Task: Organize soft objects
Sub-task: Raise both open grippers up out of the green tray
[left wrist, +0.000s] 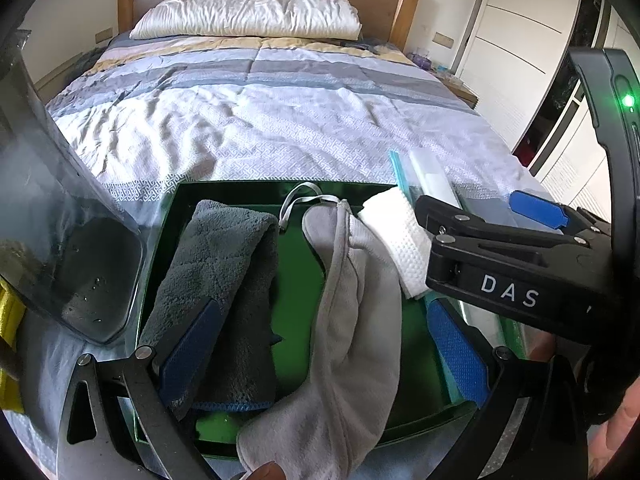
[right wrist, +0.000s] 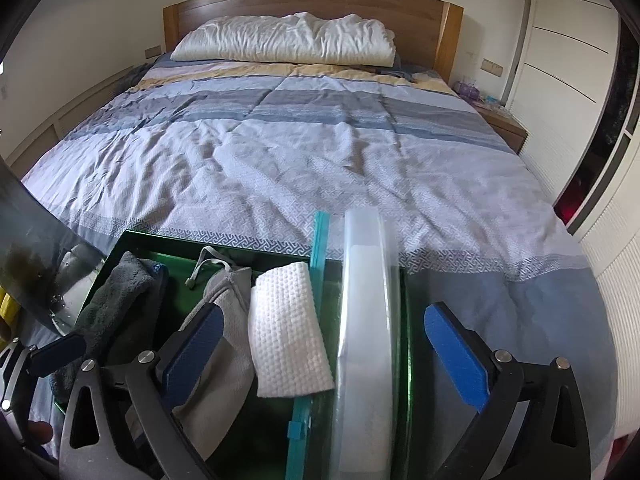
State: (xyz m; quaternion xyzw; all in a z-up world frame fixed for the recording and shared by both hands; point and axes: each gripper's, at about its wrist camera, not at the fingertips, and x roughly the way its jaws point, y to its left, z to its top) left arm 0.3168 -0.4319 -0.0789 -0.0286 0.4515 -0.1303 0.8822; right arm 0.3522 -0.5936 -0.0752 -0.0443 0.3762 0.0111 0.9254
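Note:
A green tray (left wrist: pixel 298 264) lies on the bed's near end. In it lie a dark grey towel (left wrist: pixel 216 276), a light grey cloth pouch with a cord (left wrist: pixel 356 316) and a white waffle cloth (left wrist: pixel 400 236). My left gripper (left wrist: pixel 324 352) is open, its fingers either side of the grey pouch and the towel's right half. My right gripper (right wrist: pixel 332 352) is open over the white cloth (right wrist: pixel 286 336), a teal-zippered clear bag (right wrist: pixel 318 256) and a clear plastic box (right wrist: pixel 366 320) on the tray's right side (right wrist: pixel 132 248). The right gripper also shows in the left wrist view (left wrist: pixel 496 216).
The bed (right wrist: pixel 320 152) with a striped blue quilt stretches ahead, with a white pillow (right wrist: pixel 288 40) at the wooden headboard. A dark translucent sheet (left wrist: pixel 52 208) stands at the left. A nightstand (right wrist: pixel 500 120) and white wardrobe doors (right wrist: pixel 568 60) are on the right.

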